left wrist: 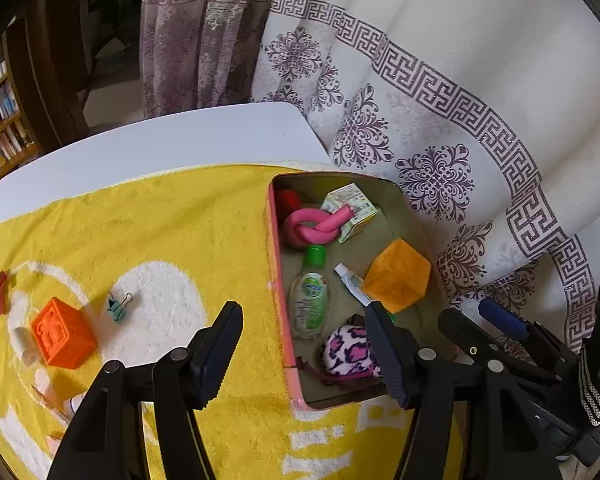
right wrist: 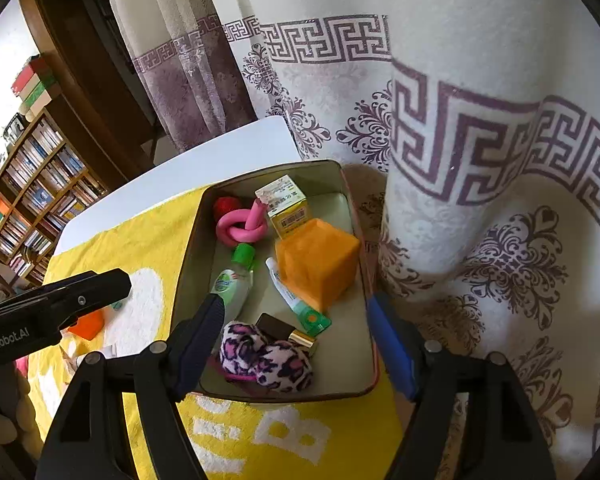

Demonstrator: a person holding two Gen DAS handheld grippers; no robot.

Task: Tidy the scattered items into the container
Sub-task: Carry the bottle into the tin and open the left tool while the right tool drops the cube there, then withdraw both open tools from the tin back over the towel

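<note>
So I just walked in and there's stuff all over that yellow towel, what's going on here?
A person with a gripper in each hand is tidying small items into the tin box. It already holds a sanitizer bottle, a pink knotted toy, an orange foam cube and more. Both the left gripper and the right gripper are open and empty, over the box. An orange block and a binder clip still lie on the towel.
</note>
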